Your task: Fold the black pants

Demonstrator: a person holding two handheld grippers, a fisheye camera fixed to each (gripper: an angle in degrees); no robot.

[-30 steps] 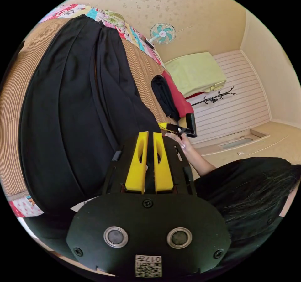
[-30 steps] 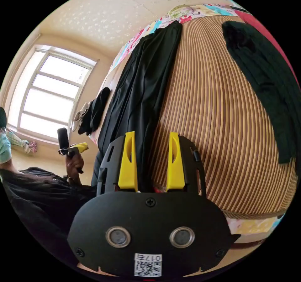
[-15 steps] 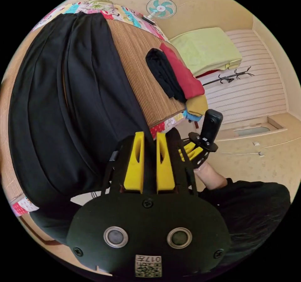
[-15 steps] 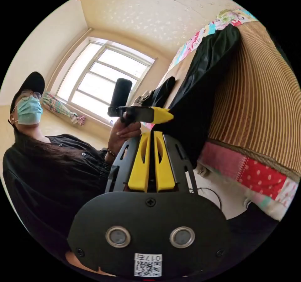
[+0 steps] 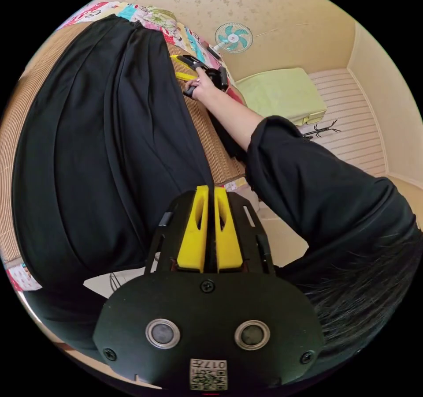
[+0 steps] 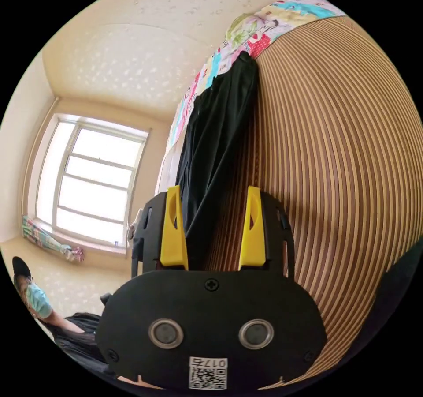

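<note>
The pants (image 5: 101,150) are spread flat on the striped mat (image 6: 343,150), their long axis running straight away from the left gripper (image 5: 210,194); its jaws are pinched narrowly on the near hem. The right gripper (image 6: 213,194) is held wide apart at the pants' edge, one jaw over cloth, the other over mat; nothing is gripped.

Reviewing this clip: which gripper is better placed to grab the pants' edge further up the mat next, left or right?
Right. The right gripper is open astride the edge of the black pants on the mat; the left gripper is shut at their near end.
</note>
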